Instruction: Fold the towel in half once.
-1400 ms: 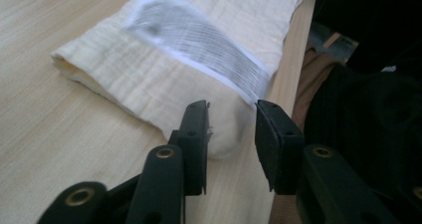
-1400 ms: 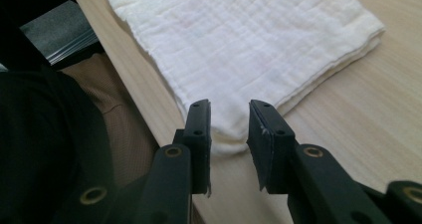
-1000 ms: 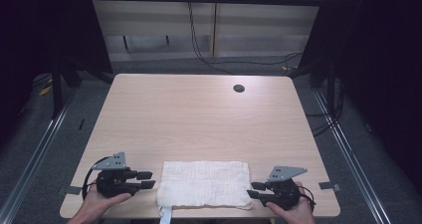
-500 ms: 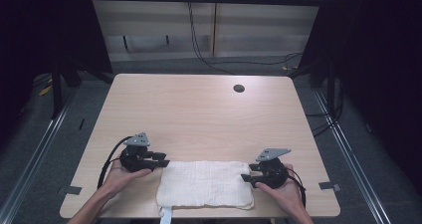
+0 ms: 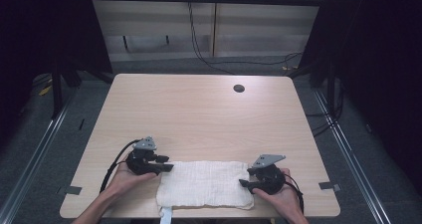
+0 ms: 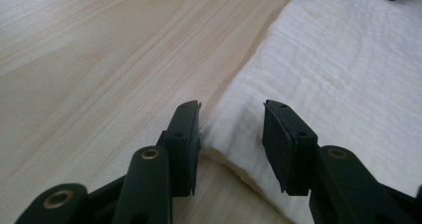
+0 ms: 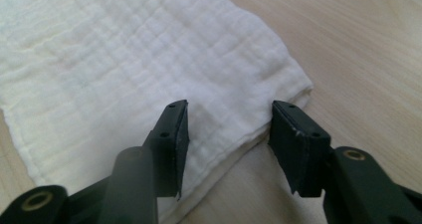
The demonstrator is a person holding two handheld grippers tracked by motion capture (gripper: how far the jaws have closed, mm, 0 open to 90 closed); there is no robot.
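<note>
A white folded cloth [image 5: 204,184] lies flat near the table's front edge. My left gripper [image 5: 167,165] is at the cloth's far left corner. In the left gripper view the jaws of this gripper [image 6: 231,107] have just been opening; that corner of the cloth [image 6: 348,59] lies between them with a gap on one side. My right gripper [image 5: 243,182] is at the cloth's right edge. Its jaws [image 7: 229,104] have just been closing a little and straddle the folded edge of the cloth [image 7: 124,50] without pressing on it.
The light wooden table [image 5: 199,114] has a dark round hole [image 5: 239,88] at the far side. A pale strip [image 5: 166,215] hangs from the cloth over the front edge. Grey tape marks [image 5: 73,189] sit near both front corners. Dark floor and rails surround the table.
Both hands have moved away from the front edge and inward onto the cloth's ends. The left gripper's jaws now stand wider around the cloth's corner.
</note>
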